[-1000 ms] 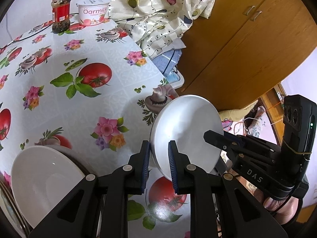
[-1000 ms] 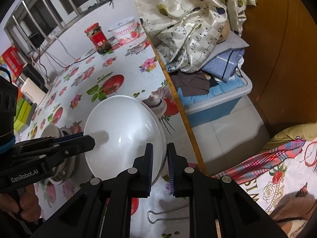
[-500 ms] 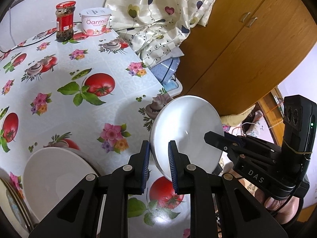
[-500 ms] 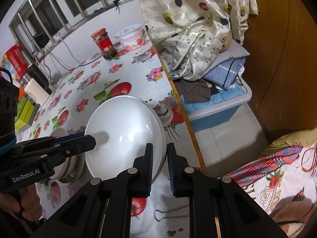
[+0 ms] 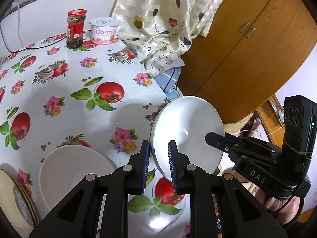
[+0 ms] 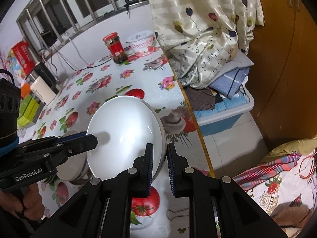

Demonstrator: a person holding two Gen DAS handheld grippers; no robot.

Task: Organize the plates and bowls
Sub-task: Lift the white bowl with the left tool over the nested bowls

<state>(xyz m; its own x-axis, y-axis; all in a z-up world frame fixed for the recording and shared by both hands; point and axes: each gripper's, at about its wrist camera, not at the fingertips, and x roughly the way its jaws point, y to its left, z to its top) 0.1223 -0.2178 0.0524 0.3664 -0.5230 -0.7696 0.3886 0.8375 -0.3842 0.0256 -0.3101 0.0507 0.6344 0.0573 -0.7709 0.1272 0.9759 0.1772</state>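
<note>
While the left gripper (image 5: pixel 158 164) pinches one edge of the plate (image 5: pixel 188 134), held on edge above the table (image 5: pixel 59 91), a slip could drop it onto the bowl (image 5: pixel 73 168) below. From the right wrist, the right gripper (image 6: pixel 160 166) clamps the plate's (image 6: pixel 122 130) opposite rim; uneven pulling could twist it loose. Since a second ago both hands have lifted it higher.

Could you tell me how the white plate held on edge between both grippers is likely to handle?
The white plate looks rigid, glazed and glossy, so probably slippery and breakable. Gripped only at its rim by the left gripper and right gripper, it may pivot.
</note>
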